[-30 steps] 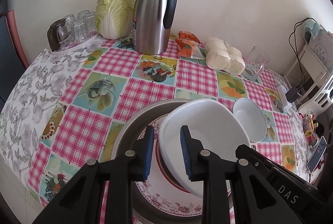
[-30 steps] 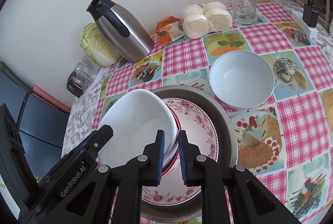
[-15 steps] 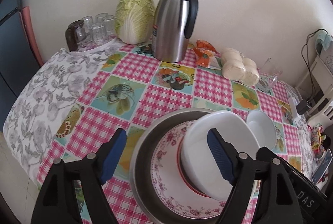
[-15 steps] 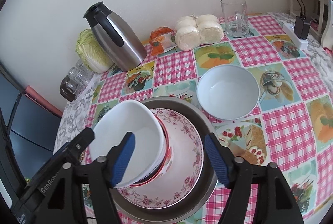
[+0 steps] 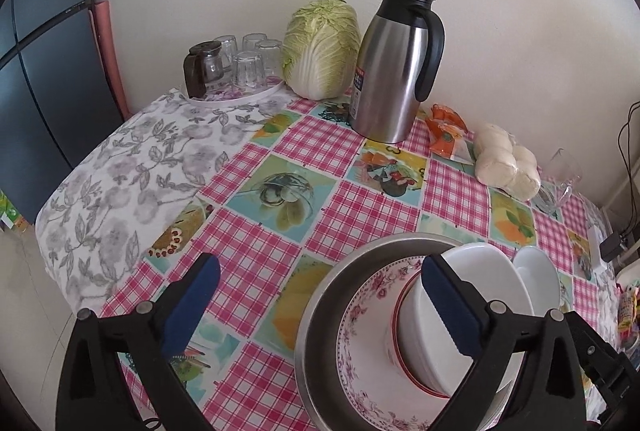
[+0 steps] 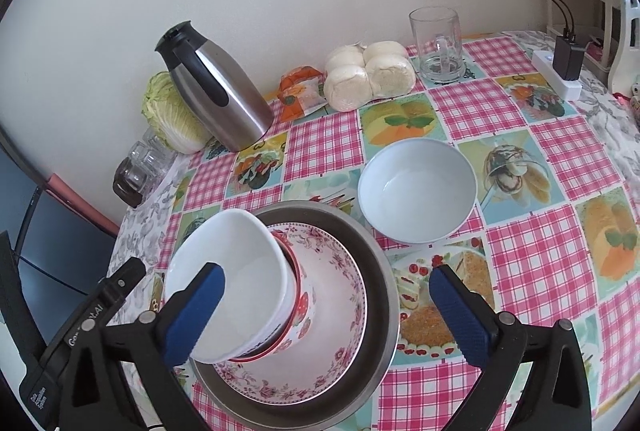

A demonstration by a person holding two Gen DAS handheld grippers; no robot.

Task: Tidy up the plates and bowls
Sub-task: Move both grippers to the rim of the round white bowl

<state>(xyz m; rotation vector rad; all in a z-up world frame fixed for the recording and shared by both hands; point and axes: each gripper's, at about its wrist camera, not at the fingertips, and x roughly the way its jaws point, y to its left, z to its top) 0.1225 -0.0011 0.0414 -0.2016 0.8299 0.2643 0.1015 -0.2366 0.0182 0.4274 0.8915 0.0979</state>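
Note:
A white bowl (image 6: 236, 283) lies nested in a red-patterned bowl (image 6: 302, 305); both rest tilted on a floral plate (image 6: 340, 319) inside a metal pan (image 6: 380, 271). They show in the left wrist view too: white bowl (image 5: 476, 311), plate (image 5: 360, 335), pan (image 5: 320, 311). A second white bowl (image 6: 416, 191) sits upright on the table to the right, also in the left wrist view (image 5: 538, 279). My left gripper (image 5: 320, 311) is open and empty above the pan's left side. My right gripper (image 6: 328, 315) is open and empty over the stack.
A steel thermos (image 5: 394, 63), cabbage (image 5: 320, 47), glasses on a tray (image 5: 240, 67), a snack packet (image 6: 300, 95), buns (image 6: 368, 75) and a glass mug (image 6: 438, 47) line the back. A power strip (image 6: 560, 75) lies far right. The table edge falls away at left.
Both grippers opened, letting go of the white bowl's rim, and pulled back and up. The bowl stays tilted in the red-patterned bowl.

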